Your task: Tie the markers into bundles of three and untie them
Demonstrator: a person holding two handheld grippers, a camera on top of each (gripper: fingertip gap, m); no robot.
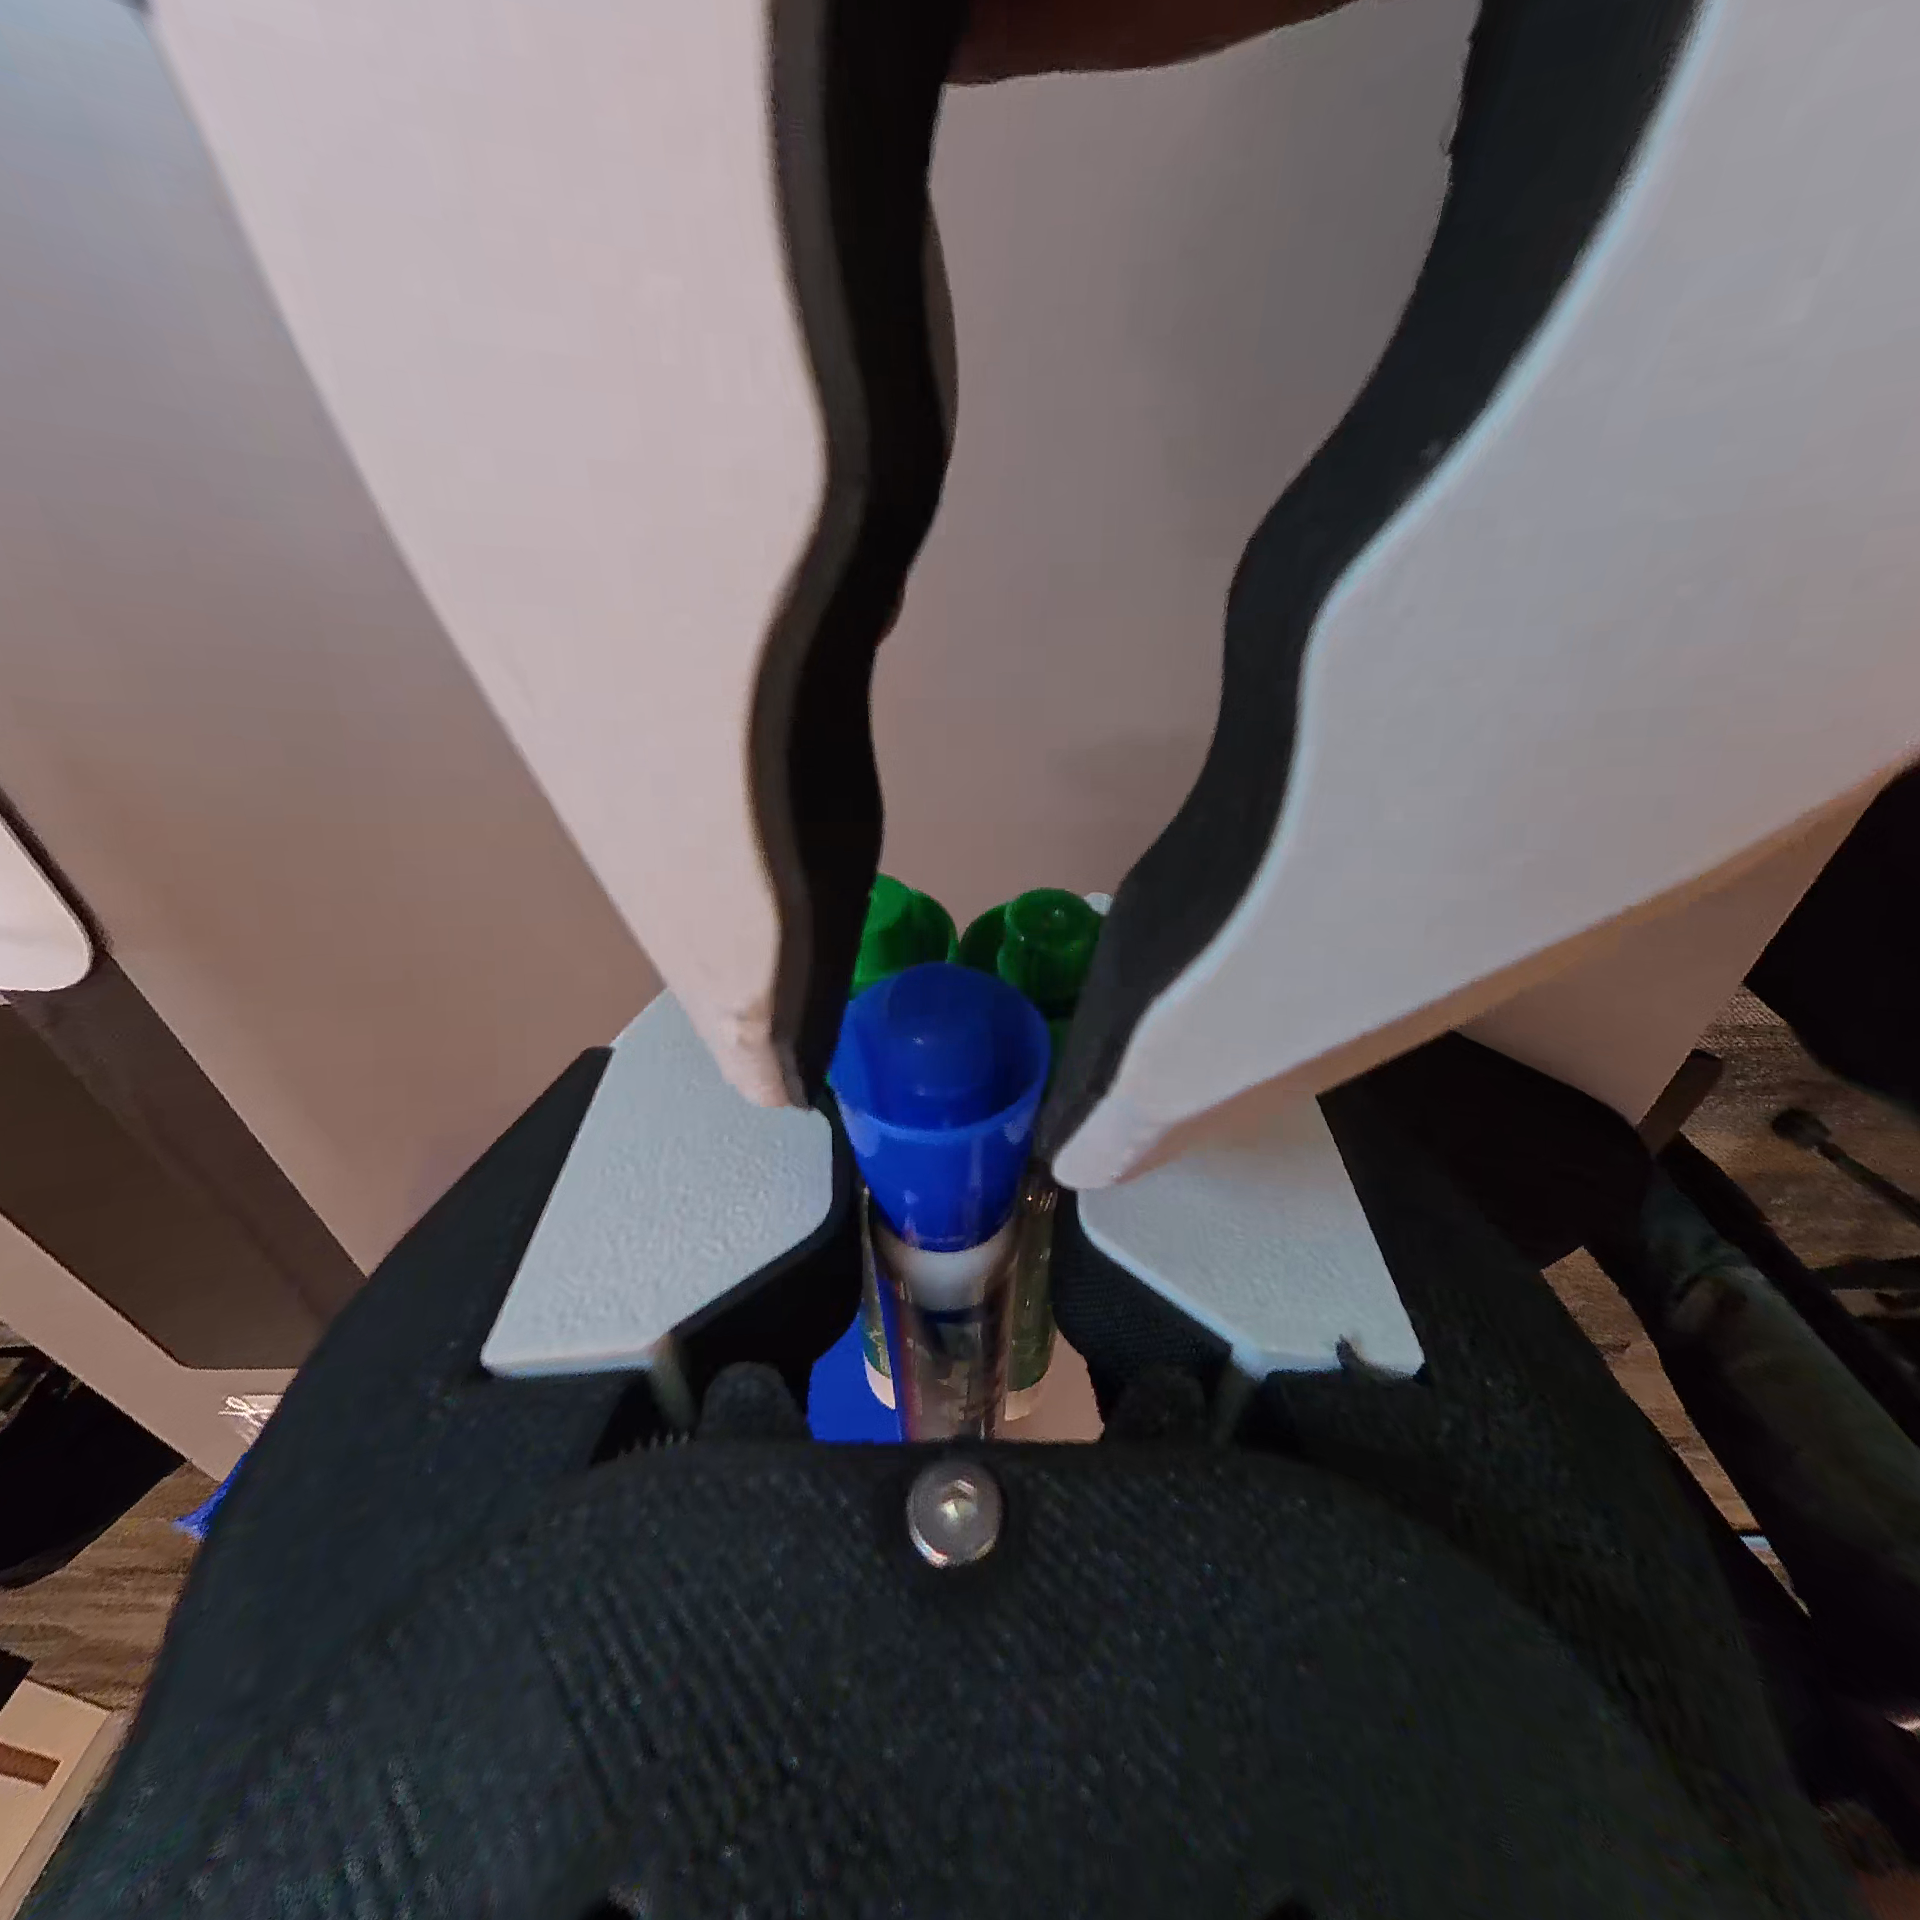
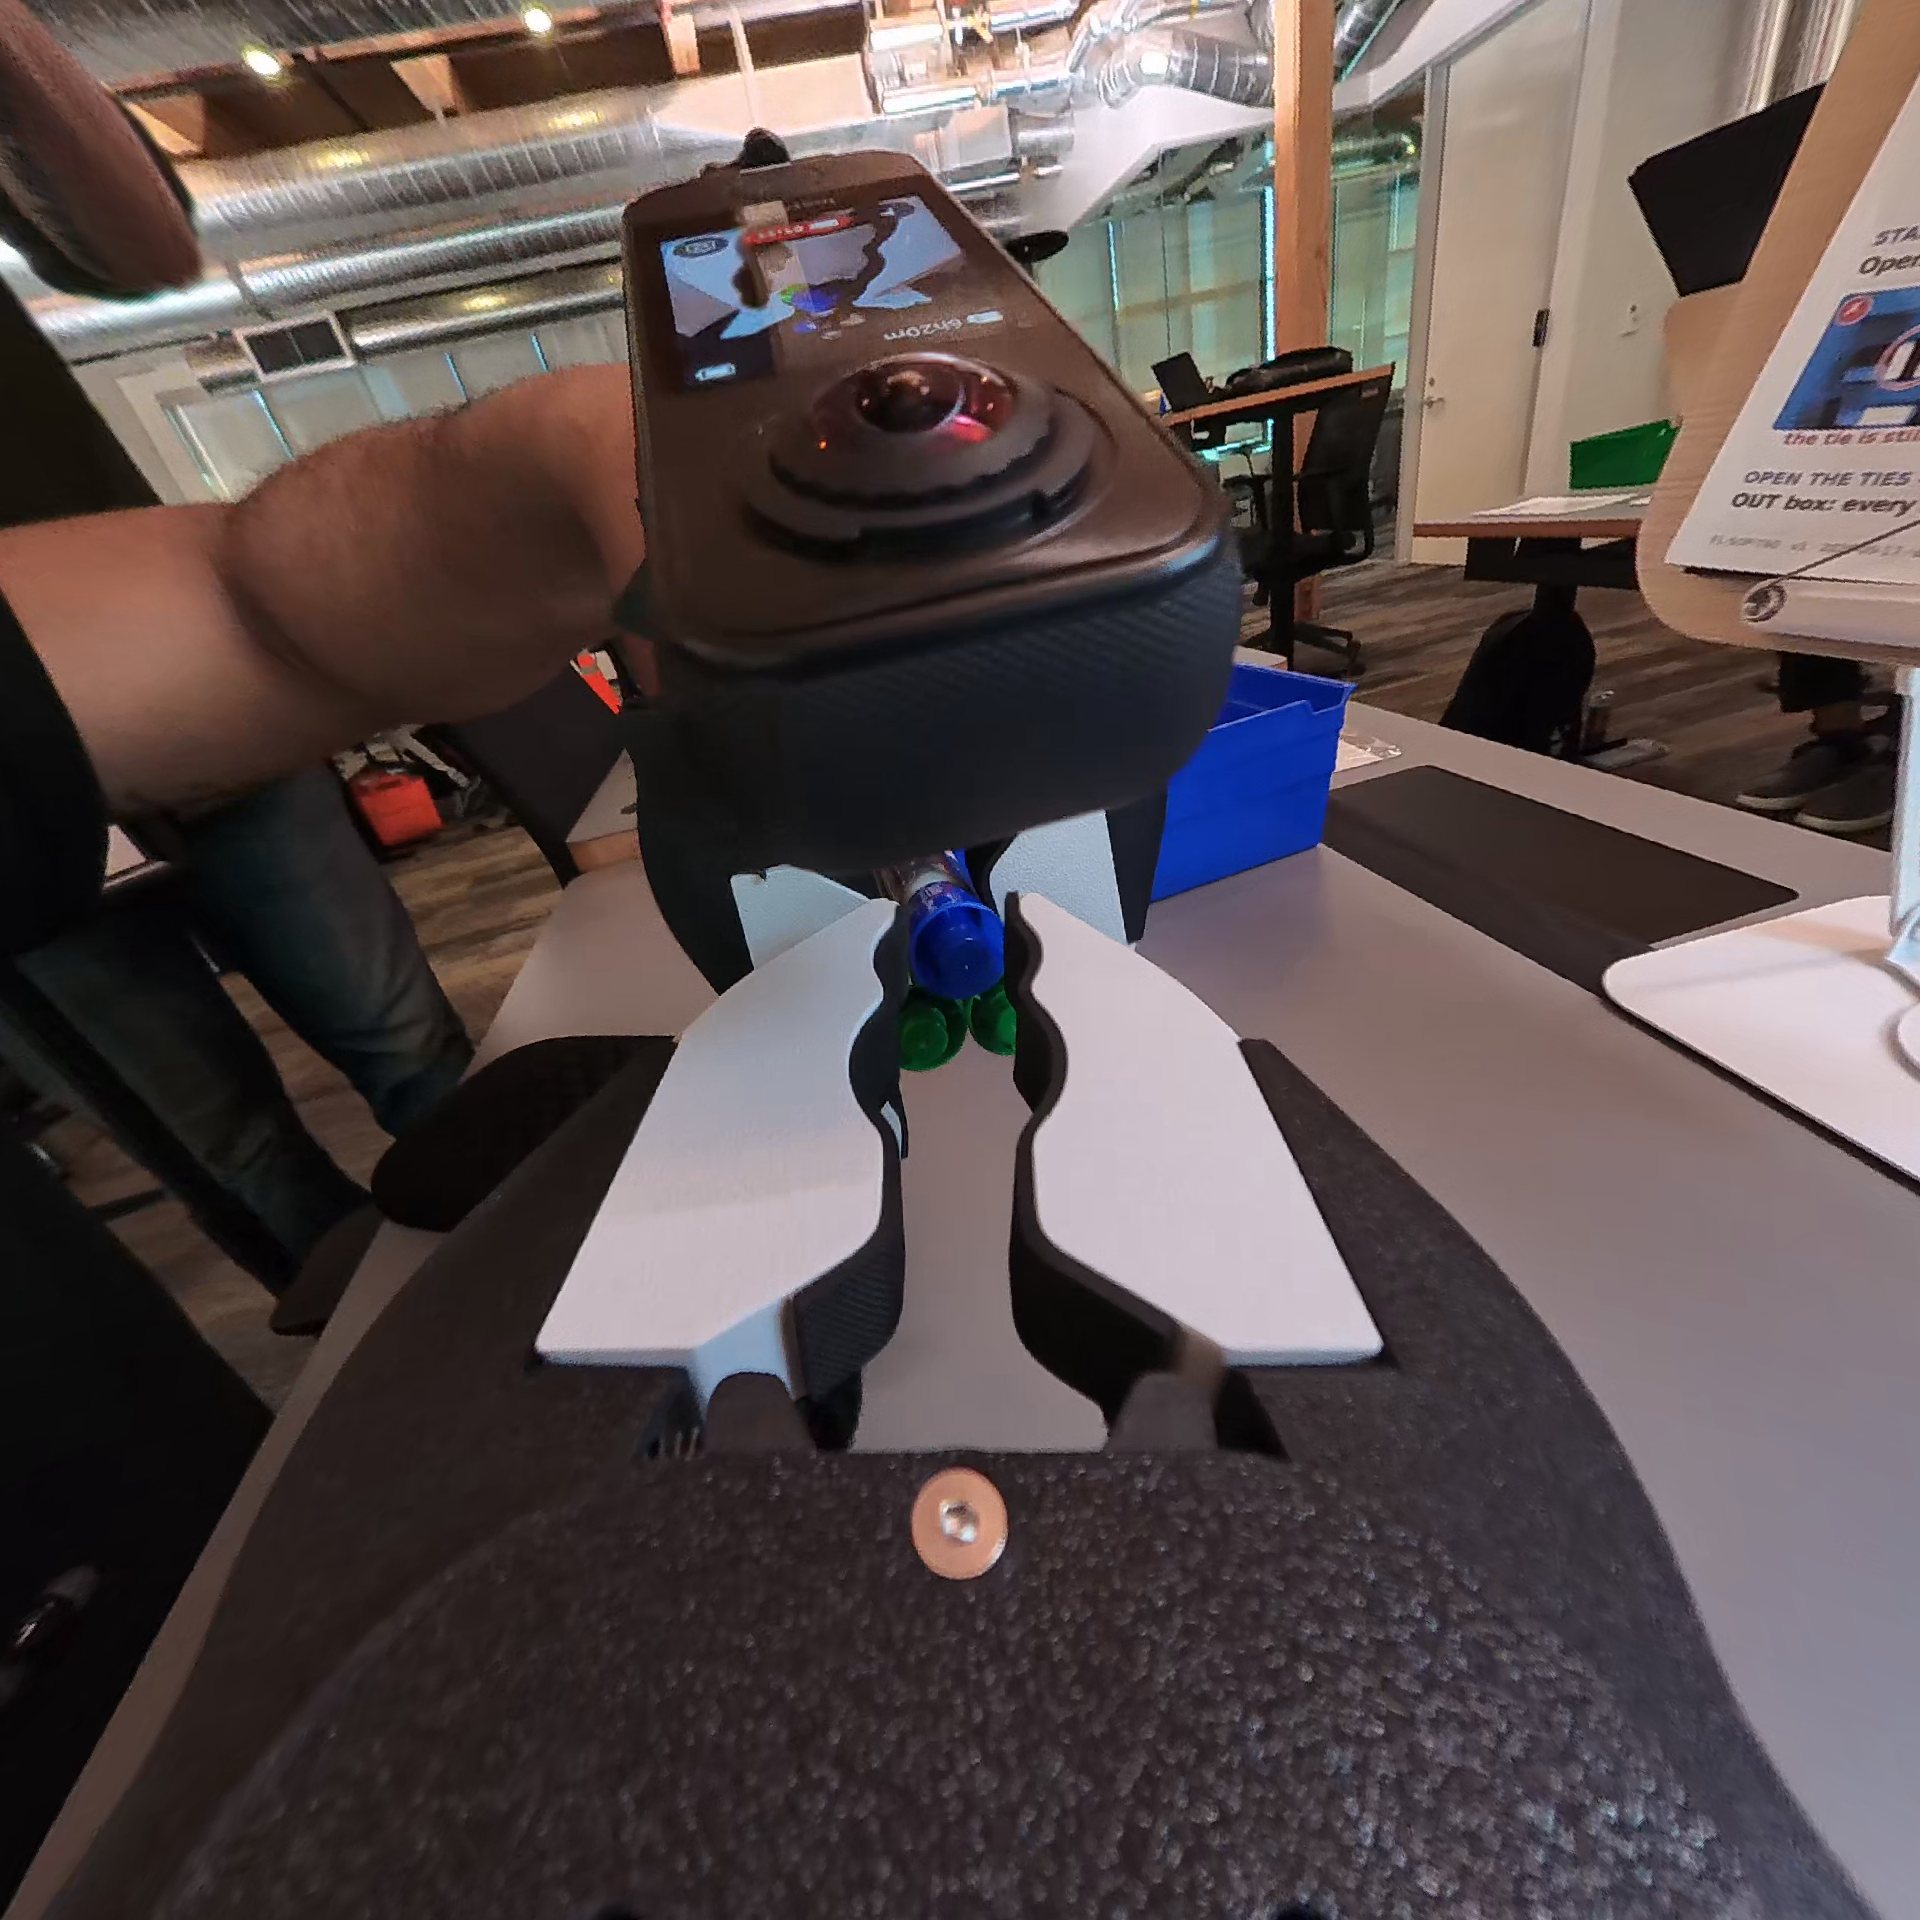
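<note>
The markers (image 1: 940,1101), one blue-capped above two green-capped, form a cluster of three held in the air above the worktop (image 2: 1558,1195). Their long axis runs along the left gripper's (image 1: 940,1278) own forward line, caps pointing away from it and straight toward the right gripper (image 2: 956,997). The left fingers (image 1: 665,1247) are closed on the barrels, pinching the bundle from both sides behind the caps.

The right gripper faces the left one head-on. Its fingers (image 2: 769,1132) are spread, with the cap ends sitting between or just past their tips; in the left wrist view those tips flank the blue cap closely on either side, but I cannot tell whether they touch it. So the markers lie dead ahead of the right fingers, end-on to them, and the left gripper is the one already carrying them. Any grasp from the right would, I judge, land on the caps rather than the barrels.

Whether a tie is on the bundle I cannot tell; none shows clearly.

A person's hand (image 2: 312,582) holds the left gripper, whose camera (image 2: 904,468) looms in the right wrist view. Far right on the worktop stands a blue bin (image 2: 1257,769); its contents are hidden. A dark mat (image 2: 1558,883) lies beside it, and a sheet on a stand (image 2: 1797,312) rises at the right edge.
</note>
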